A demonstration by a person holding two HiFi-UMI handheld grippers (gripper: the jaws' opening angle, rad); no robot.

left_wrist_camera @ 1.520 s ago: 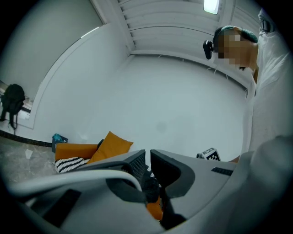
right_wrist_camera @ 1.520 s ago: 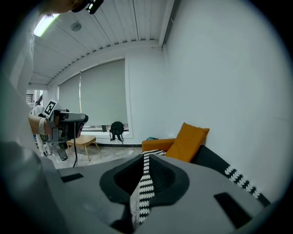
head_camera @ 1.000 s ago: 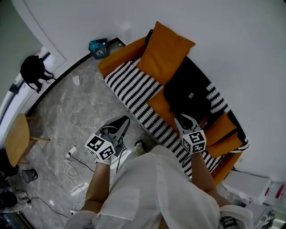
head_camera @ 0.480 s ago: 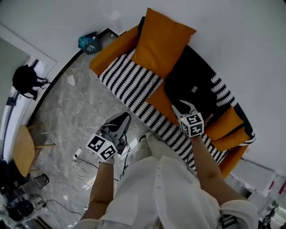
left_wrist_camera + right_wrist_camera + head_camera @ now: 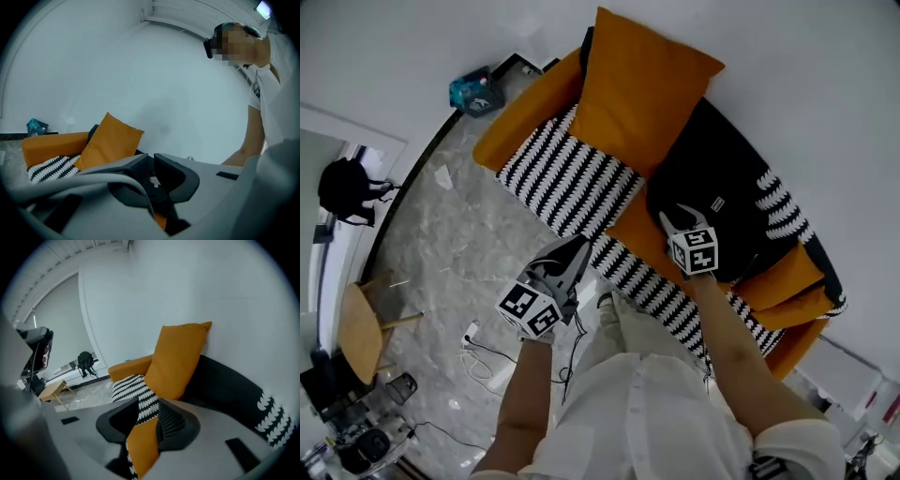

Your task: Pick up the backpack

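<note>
The black backpack [image 5: 712,187] leans against the back of an orange sofa [image 5: 520,112], to the right of a big orange pillow [image 5: 642,89]. My right gripper [image 5: 684,223] hovers over the backpack's lower front, open, with nothing between its fingers. In the right gripper view the jaws [image 5: 149,404] frame the striped seat cover, and the backpack [image 5: 225,385] lies to the right of them. My left gripper [image 5: 579,247] is at the sofa's front edge, over the striped cover [image 5: 572,183]. Its jaws [image 5: 151,161] are shut on nothing.
A second black bag [image 5: 342,187] sits by the doorway at far left. A wooden stool [image 5: 361,328] and loose cables [image 5: 478,352] are on the marble floor. A teal box [image 5: 475,91] stands by the sofa's far arm. A white wall runs behind the sofa.
Both hands have moved forward and down toward the sofa. The right gripper went from the seat's front edge to over the backpack; the left reached the striped cover's edge.
</note>
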